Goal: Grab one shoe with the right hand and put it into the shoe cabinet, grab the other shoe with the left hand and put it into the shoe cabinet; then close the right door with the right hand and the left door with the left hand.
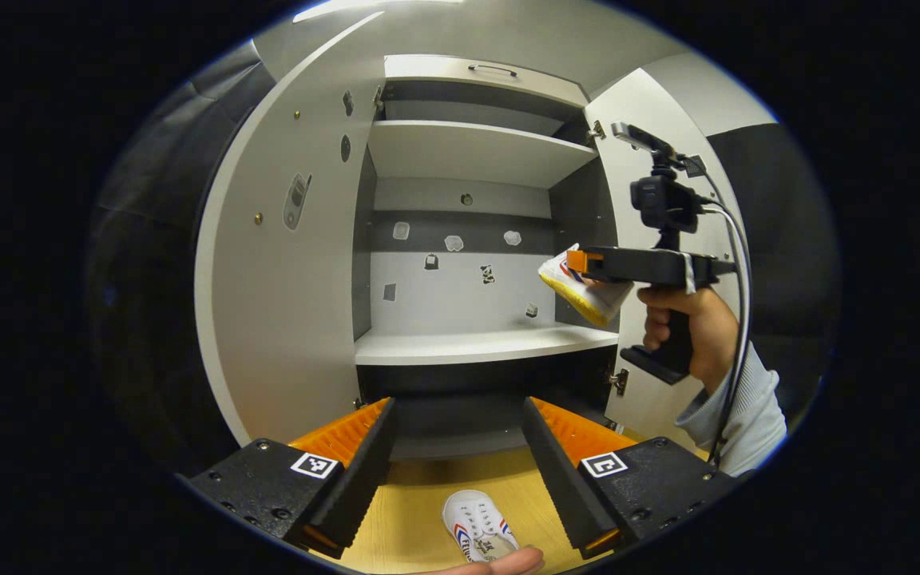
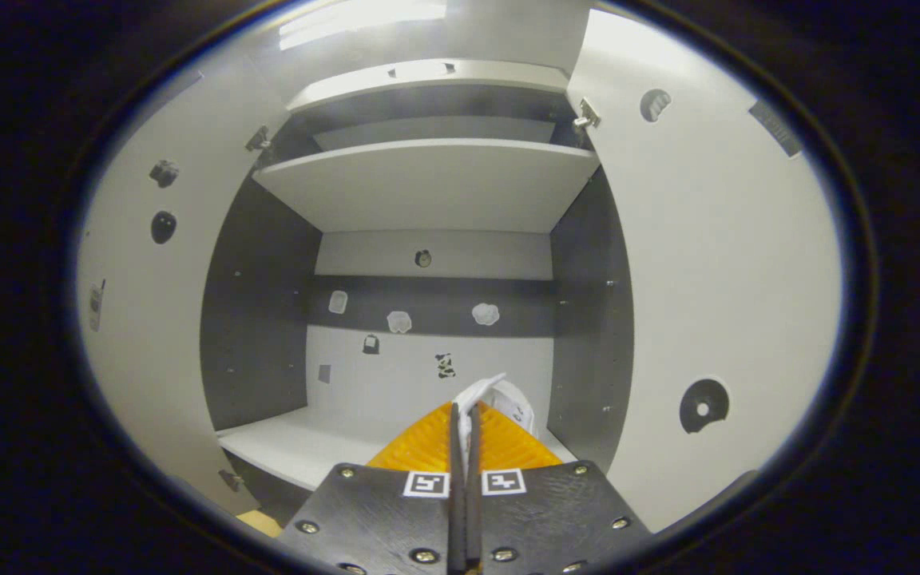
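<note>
Now the shoe cabinet [image 1: 460,239] stands with both doors swung wide, the left door [image 1: 284,263] and the right door [image 2: 707,303] out to the sides of the opening. The right gripper [image 1: 580,261] is seen in the left gripper view, held in a hand [image 1: 688,327] with a light sleeve [image 1: 747,415], and it is at the right edge of the opening, above the middle shelf [image 1: 484,345]. Its fingers are clenched on the first shoe [image 1: 585,287], a white one with a yellow sole, which hangs tilted from them, toe toward the inside, not touching the shelf. In the right gripper view the two fingers [image 2: 428,443] lie almost together and white fabric of this shoe sticks out just ahead of their tips, with the shelf below.

The left gripper [image 1: 458,471] has its fingers released and far apart, nothing between them. The second shoe [image 1: 477,531], white with red and blue stripes, lies on the wooden floor [image 1: 412,511] below and between these fingers, in front of the cabinet. A fingertip [image 1: 508,563] shows just beside this shoe at the bottom edge
</note>
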`<action>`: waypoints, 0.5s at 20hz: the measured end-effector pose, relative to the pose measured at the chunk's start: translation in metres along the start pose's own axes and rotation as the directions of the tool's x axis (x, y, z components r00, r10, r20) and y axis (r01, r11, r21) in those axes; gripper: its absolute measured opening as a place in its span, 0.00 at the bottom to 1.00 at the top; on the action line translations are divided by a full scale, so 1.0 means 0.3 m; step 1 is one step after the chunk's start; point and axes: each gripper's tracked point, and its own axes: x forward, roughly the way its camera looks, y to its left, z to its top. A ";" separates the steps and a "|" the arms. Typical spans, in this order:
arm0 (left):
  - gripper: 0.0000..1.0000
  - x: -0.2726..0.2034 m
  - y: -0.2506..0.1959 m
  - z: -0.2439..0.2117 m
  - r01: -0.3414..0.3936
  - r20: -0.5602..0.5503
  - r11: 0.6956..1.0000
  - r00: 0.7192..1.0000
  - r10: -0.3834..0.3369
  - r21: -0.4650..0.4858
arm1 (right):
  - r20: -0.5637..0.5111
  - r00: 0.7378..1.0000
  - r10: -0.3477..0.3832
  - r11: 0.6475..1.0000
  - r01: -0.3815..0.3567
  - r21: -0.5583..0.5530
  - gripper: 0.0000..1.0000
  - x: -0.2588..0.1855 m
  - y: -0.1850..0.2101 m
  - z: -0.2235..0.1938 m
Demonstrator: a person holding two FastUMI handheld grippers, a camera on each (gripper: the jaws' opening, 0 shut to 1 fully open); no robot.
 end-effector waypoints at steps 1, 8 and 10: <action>0.95 0.010 0.000 -0.010 0.000 -0.008 1.000 1.000 0.000 0.001 | 0.001 1.000 0.005 1.000 -0.005 -0.003 0.01 0.058 -0.009 0.001; 0.95 0.027 0.031 -0.088 -0.026 -0.057 1.000 0.998 0.026 0.007 | -0.107 0.994 0.017 0.994 -0.029 -0.109 0.01 0.305 -0.032 -0.169; 0.95 0.023 0.045 -0.098 -0.040 -0.063 0.999 0.997 0.040 0.010 | -0.144 0.989 0.016 0.988 -0.038 -0.151 0.01 0.324 -0.023 -0.225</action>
